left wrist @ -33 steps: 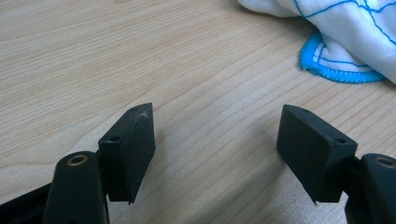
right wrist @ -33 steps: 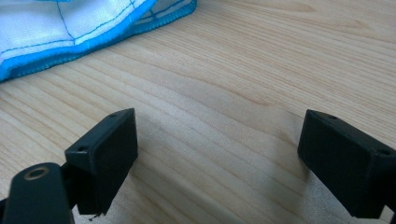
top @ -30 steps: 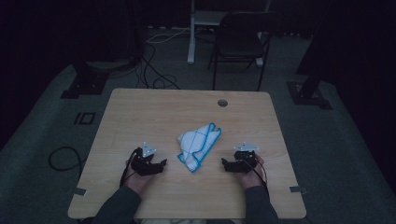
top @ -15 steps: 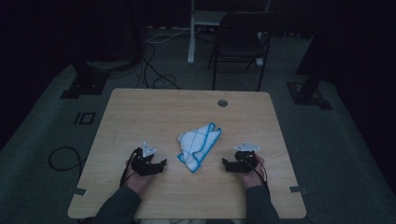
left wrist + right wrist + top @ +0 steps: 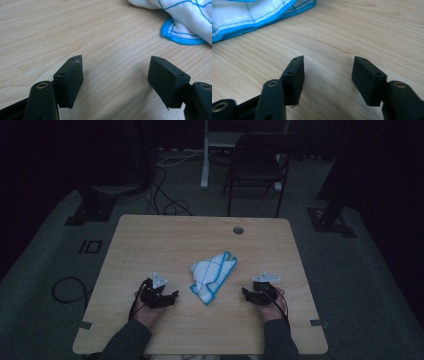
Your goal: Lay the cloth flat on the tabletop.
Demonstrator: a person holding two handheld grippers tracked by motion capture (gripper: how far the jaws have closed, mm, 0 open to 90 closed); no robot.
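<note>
Lying crumpled mid-table (image 5: 150,235), white cloth with blue hem (image 5: 212,276), untouched between both tools. Left gripper (image 5: 173,296): jaws apart, empty. Right gripper (image 5: 246,292): jaws apart but just narrowing, empty; handling of cloth judged not begun.

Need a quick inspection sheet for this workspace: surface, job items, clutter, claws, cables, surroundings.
Surface: wooden table, a round grommet hole near its far edge.
Job's things: crumpled white cloth with blue trim, mid-table between the claws, touched by neither.
Clutter: nothing seen.
Claws: left claw open, jaws empty over bare wood; right claw open, its jaws have just been closing a little, nothing between them.
Cables: black cable loop on the floor left of the table; more cables beyond it.
Surroundings: dark room, black chair behind the table, stand bases either side.
</note>
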